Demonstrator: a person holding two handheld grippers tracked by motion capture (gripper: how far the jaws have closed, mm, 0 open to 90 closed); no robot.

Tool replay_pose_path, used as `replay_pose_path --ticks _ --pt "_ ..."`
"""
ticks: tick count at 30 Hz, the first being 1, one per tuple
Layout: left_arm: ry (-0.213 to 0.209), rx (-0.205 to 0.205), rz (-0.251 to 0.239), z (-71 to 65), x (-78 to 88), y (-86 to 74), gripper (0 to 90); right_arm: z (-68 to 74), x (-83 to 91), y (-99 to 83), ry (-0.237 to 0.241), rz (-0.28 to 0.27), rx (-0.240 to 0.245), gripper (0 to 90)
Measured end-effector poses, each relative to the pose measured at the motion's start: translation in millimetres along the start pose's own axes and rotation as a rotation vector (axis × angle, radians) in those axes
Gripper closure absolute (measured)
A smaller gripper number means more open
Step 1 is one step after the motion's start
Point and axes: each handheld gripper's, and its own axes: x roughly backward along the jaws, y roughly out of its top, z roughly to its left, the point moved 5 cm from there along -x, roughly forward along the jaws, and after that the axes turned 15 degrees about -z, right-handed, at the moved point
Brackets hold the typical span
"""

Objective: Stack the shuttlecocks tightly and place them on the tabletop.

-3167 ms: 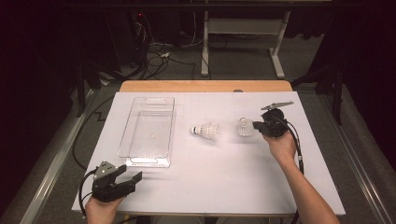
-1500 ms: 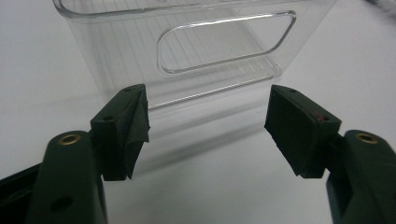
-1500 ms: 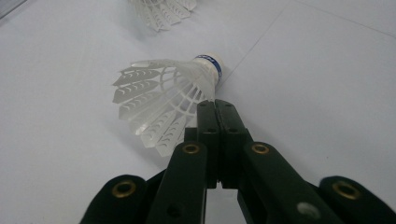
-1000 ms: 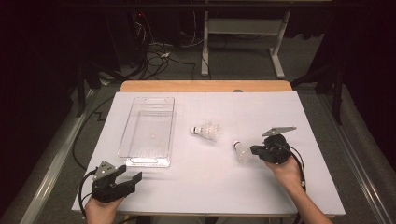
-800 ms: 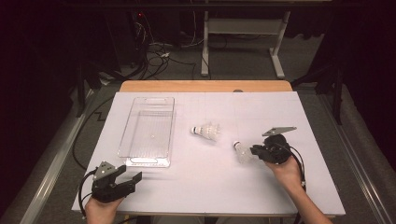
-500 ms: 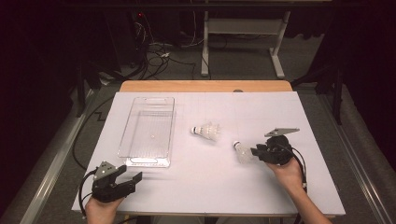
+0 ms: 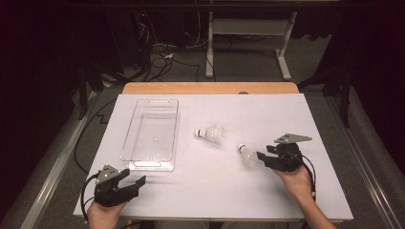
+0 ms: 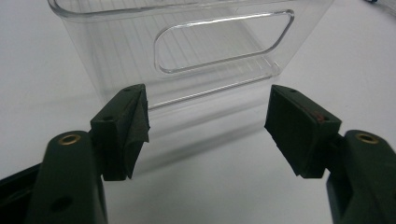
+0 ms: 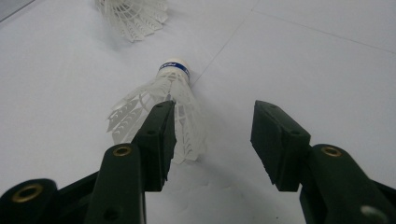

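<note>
On the white table (image 7: 215,191), the right gripper (image 7: 261,158) rests at about four o'clock from the table's middle, and its jaws have just been opening. They now stand apart, with a white shuttlecock (image 7: 248,155) lying on its side just ahead of them. In the right gripper view this shuttlecock (image 9: 161,109) points its blue-banded cork toward twelve o'clock, its skirt beside the left jaw; whether that jaw touches the feathers I cannot tell. The other pad is clear of it. A second shuttlecock (image 7: 211,134) lies near, at about ten o'clock from the first. The left gripper (image 7: 131,183) sits at seven o'clock by the table's near edge, jaws wide apart and empty, facing the short end wall of a clear plastic bin (image 7: 143,143), whose handle cutout shows in the left gripper view (image 8: 224,44).
</note>
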Motion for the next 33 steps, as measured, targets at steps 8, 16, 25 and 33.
replay_pose_path --ticks 8,16,25,33 --pt "0.002 -0.001 -0.001 0.0 0.2 0.0 31.3 3.8 8.4 -0.5 -0.010 -0.023 -0.003 49.0" --pt "0.002 -0.002 -0.002 -0.4 0.4 0.0 31.3 6.8 19.2 -5.7 -0.008 -0.031 -0.004 50.1" --pt "0.003 -0.003 -0.002 -0.7 0.8 0.0 31.3 17.9 27.0 -11.1 0.013 -0.020 0.012 52.9" --pt "0.002 -0.003 -0.002 -0.6 1.0 0.0 31.3 32.4 24.3 -13.8 0.052 0.003 0.028 54.5"
